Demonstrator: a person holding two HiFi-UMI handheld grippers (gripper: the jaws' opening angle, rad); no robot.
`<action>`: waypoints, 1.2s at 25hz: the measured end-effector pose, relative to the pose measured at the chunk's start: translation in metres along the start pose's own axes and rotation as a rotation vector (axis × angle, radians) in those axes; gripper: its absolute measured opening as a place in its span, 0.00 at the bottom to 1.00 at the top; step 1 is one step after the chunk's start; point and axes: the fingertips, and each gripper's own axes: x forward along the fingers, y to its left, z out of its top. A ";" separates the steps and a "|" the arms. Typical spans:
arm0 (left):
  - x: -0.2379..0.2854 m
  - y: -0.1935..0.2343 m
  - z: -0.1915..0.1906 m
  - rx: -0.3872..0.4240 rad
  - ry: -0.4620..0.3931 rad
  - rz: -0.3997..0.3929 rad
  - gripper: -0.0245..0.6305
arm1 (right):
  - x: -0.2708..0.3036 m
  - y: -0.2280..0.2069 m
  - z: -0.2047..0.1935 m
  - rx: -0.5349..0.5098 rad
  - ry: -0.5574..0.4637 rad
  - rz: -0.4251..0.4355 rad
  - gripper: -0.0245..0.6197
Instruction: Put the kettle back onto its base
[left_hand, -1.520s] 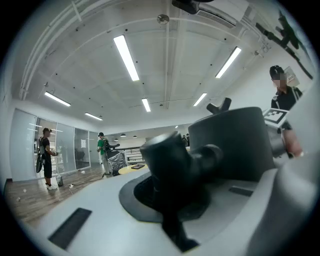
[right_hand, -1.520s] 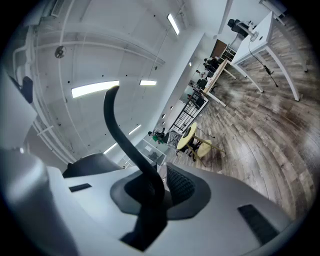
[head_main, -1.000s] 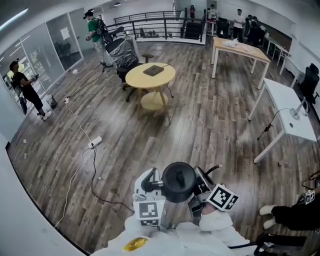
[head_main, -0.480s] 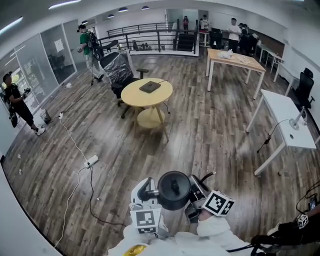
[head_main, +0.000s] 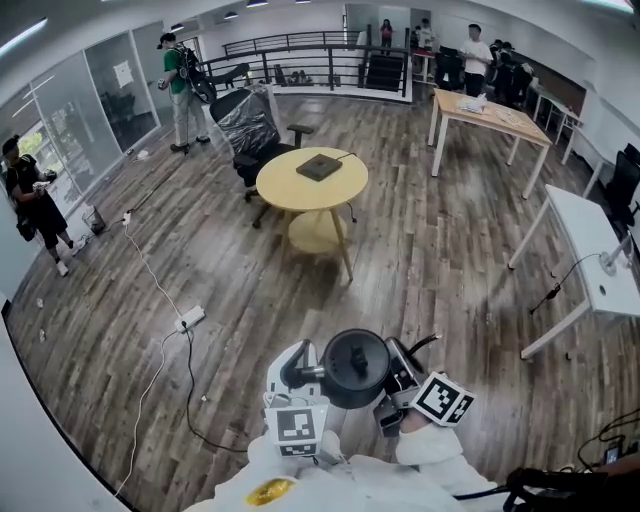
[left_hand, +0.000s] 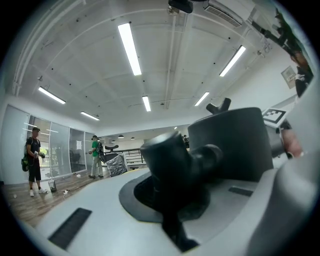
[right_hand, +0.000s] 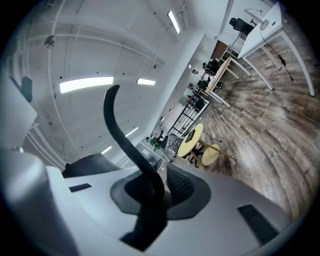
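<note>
Head view shows the black kettle (head_main: 356, 368) held up over the floor, well apart from the round table (head_main: 290, 185), with the left claw (head_main: 303, 373) shut tight on its thick dark part and the right claw (head_main: 398, 378) pinching its thin curved black bit.

Dressed in white sleeves (head_main: 432, 455). Fitted with white-shelled left gripper (head_main: 303, 372) and right gripper (head_main: 398, 372), each bearing black-and-white marker cube (head_main: 297, 428).

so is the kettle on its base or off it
Off. The kettle hangs over the wood floor, gripped between the left tongs and right tongs, short of the round table.
</note>
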 end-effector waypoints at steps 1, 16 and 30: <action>0.007 0.009 -0.001 -0.002 0.000 0.000 0.04 | 0.011 0.001 0.000 -0.002 0.001 -0.006 0.14; 0.063 0.077 -0.009 -0.009 -0.002 -0.010 0.04 | 0.099 0.009 -0.004 -0.010 -0.004 -0.019 0.14; 0.104 0.115 -0.016 -0.006 0.006 0.025 0.04 | 0.160 0.005 -0.001 -0.010 0.025 -0.005 0.14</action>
